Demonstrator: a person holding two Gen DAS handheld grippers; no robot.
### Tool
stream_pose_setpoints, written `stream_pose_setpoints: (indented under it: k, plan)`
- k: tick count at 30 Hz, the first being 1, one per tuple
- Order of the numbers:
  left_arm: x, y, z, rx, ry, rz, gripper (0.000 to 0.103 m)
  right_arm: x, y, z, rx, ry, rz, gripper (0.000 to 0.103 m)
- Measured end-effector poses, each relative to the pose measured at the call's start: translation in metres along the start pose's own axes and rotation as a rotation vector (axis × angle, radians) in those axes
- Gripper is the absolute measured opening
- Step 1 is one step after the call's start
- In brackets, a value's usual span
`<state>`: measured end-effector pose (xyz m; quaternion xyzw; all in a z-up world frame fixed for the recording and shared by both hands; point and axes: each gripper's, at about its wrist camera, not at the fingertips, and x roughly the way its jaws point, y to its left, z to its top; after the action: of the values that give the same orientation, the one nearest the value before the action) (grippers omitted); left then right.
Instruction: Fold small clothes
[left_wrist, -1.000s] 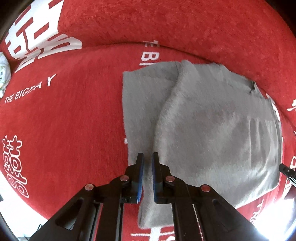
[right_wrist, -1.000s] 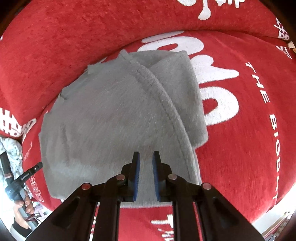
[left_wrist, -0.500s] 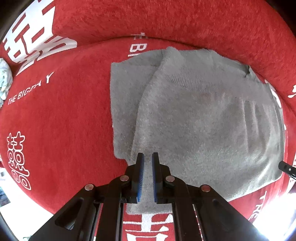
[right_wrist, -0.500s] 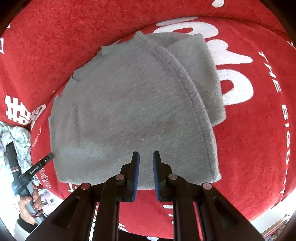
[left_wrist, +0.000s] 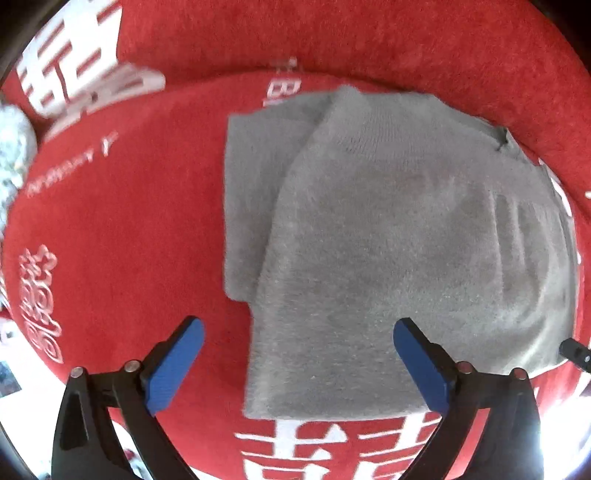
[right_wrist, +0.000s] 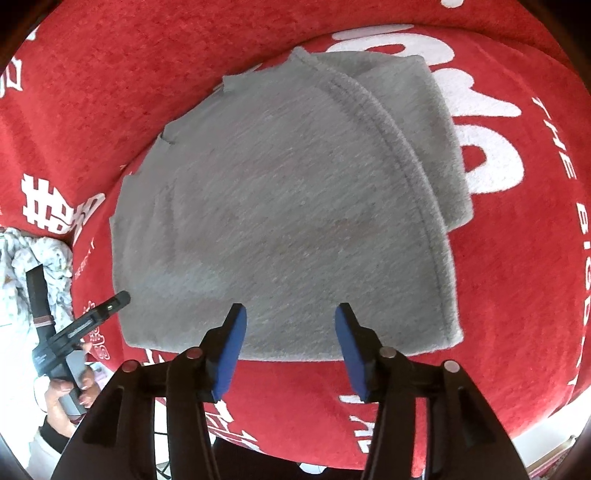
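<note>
The fuzzy grey knitted garment (left_wrist: 388, 251) lies partly folded on the red plush cover with white lettering (left_wrist: 129, 221). Its near hem sits just ahead of and below both hand-held grippers. The left hand-held gripper (left_wrist: 295, 354) has its jaws opening to full spread and grips nothing, the garment's near left corner lying between its blue pads (left_wrist: 173, 365). The right hand-held gripper (right_wrist: 288, 343) is also opening, empty above the hem. One risk is pinching only the top layer, so the fold underneath drags apart. The pads could also catch the red cover along with the knit. Uneven lifting might skew the seamed edge (right_wrist: 406, 147) further right.
</note>
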<state>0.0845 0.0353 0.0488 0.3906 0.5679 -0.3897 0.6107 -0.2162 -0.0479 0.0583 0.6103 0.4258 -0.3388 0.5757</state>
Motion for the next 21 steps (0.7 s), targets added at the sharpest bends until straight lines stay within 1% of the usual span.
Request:
stream_pose_setpoints:
  k: [2,3,4,5,6,7,8,9,11,16,21]
  plan:
    - [-0.001,-0.001,-0.003,0.014,0.010,0.002,0.103,0.003,0.005,-0.004,-0.001,0.005,0.011,0.056]
    - [-0.001,-0.001,-0.004,0.014,0.015,-0.004,0.103,0.005,0.007,-0.006,0.001,0.008,0.016,0.058]
    - [-0.001,-0.001,-0.005,0.018,0.018,-0.006,0.103,0.007,0.010,-0.008,0.003,0.011,0.022,0.063]
    - [-0.001,0.000,-0.006,0.021,0.017,-0.001,0.103,0.009,0.012,-0.010,0.006,0.014,0.032,0.066]
    - [-0.001,0.001,-0.007,0.023,0.015,0.004,0.103,0.011,0.016,-0.013,0.010,0.014,0.047,0.066]
    - [-0.002,0.002,-0.008,0.025,0.011,0.010,0.103,0.012,0.019,-0.015,0.012,0.013,0.057,0.069]
    - [-0.003,0.003,-0.009,0.027,0.008,0.016,0.103,0.014,0.022,-0.017,0.013,0.011,0.069,0.081]
    - [-0.003,0.004,-0.010,0.029,0.006,0.022,0.103,0.016,0.027,-0.019,0.013,0.007,0.087,0.088]
    - [-0.001,0.013,-0.007,0.035,0.008,0.025,0.103,0.020,0.037,-0.024,0.007,0.002,0.126,0.090]
    - [0.008,0.031,-0.007,0.024,0.039,0.016,0.103,0.037,0.060,-0.037,0.024,0.033,0.182,0.090]
    - [0.015,0.055,-0.009,-0.016,0.069,-0.028,0.103,0.061,0.073,-0.053,0.155,0.075,0.305,0.090]
